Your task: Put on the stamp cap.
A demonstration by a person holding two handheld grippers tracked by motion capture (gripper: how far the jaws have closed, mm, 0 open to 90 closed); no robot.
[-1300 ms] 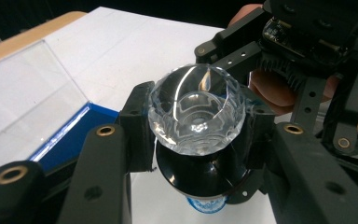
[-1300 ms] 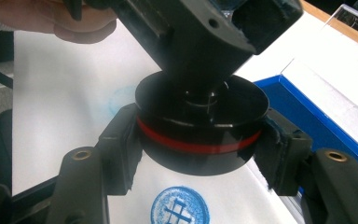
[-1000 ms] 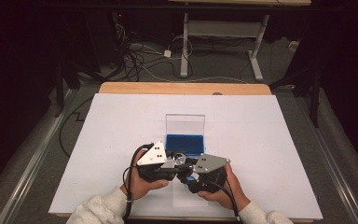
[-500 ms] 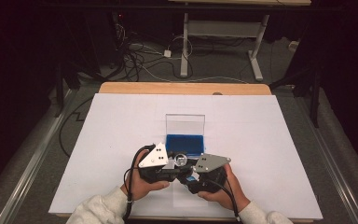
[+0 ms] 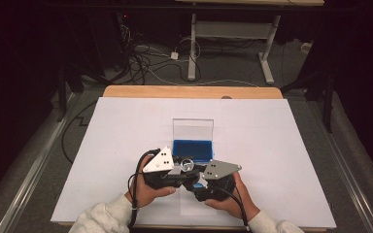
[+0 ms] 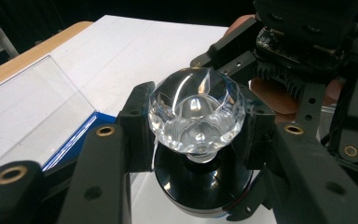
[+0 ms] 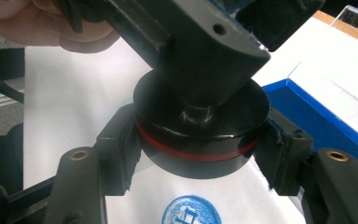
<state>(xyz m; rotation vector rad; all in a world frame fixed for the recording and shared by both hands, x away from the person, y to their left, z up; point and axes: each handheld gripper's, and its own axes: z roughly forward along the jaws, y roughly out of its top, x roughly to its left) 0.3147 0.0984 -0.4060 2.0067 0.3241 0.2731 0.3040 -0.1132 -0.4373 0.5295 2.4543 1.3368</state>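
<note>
I have both grippers together near my edge of the white sheet [image 5: 281,145] that covers the table, just in front of the blue ink pad [image 5: 192,150] with its clear lid [image 5: 193,128] standing up behind it. My left gripper [image 6: 193,116] is clamped on the stamp's crystal knob [image 6: 193,112], one pad pressing each side of the faceted glass. Below the knob sits the stamp's black round base [image 7: 200,130], with a thin red ring around it. My right gripper [image 7: 198,140] brackets that base; its jaws have just been easing apart a little, and from the right gripper view the pads seem to touch the base's sides, though I can't be sure how firmly. Under the base, on the sheet, I see a round blue stamped mark [image 7: 191,212]. In the high view the stamp shows as a small glint between the two grippers.
</note>
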